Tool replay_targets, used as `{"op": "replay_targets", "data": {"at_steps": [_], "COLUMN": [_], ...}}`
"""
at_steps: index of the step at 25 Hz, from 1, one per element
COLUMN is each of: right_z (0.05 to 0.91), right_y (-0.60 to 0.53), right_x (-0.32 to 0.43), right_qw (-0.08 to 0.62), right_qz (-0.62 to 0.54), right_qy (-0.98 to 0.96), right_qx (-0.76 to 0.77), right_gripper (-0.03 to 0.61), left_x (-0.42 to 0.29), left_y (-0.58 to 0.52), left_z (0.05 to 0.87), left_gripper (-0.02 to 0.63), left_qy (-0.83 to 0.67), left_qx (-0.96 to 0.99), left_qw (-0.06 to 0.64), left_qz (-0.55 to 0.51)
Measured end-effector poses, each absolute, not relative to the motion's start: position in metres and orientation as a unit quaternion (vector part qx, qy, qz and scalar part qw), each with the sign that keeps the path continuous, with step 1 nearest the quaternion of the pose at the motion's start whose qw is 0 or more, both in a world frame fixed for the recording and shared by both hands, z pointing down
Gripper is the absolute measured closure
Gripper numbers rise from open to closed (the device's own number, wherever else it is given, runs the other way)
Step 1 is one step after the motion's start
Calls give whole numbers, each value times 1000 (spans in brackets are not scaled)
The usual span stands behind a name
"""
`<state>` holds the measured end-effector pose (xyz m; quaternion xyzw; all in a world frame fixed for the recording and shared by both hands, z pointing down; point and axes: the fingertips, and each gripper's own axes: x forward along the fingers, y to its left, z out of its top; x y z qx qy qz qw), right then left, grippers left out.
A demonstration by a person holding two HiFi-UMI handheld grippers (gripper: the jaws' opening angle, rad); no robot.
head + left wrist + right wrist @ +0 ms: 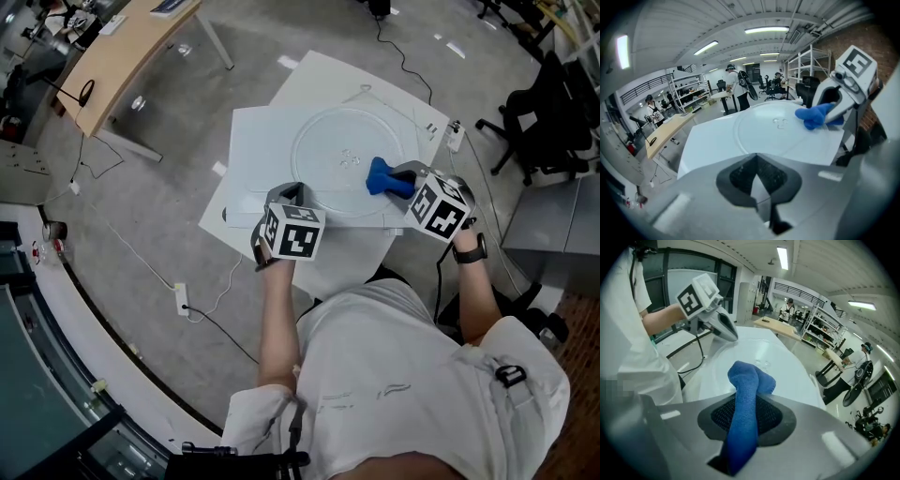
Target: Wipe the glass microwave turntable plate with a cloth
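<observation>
Grey workshop floor (pixel 178 197), with a wooden desk (pixel 122 56) at 10 o'clock in the head view. White boards (pixel 253 141) are stacked in the middle, and the glass plate (pixel 328 141) lies flat on them. The left gripper (pixel 292 192) is at the plate's 7 o'clock rim, its jaws nearly together on a thin pale edge that looks like the rim. The right gripper (pixel 400 178) is at the plate's 4 o'clock, its jaws clamped on a blue cloth (pixel 382 176). The bunched end of the cloth rests on the glass.
</observation>
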<state>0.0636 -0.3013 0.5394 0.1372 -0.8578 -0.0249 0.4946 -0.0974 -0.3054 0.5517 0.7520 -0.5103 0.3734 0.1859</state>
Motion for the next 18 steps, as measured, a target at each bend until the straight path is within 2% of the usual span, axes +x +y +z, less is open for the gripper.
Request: {"op": "replay_targets", "data": {"at_steps": [8,14,18], "right_z": [541,542,544], "right_y": [-271,-322,-374], "right_x": [-27,-77,-79], "right_qw": [463,444,438], "right_qz": [-37,-68,-77], "right_qy": [-883,-887,-884], "right_qx": [74,104,144], "right_gripper": [482,486,486], "left_x": [-98,-98,-97], "left_y": [-306,-307,-306], "left_z": [551,552,553], "left_gripper": [612,612,611], "left_qy": [-508,-508,-507], "left_qx": [754,755,758], "left_qw": [196,205,215], "left_qz": [368,359,349]}}
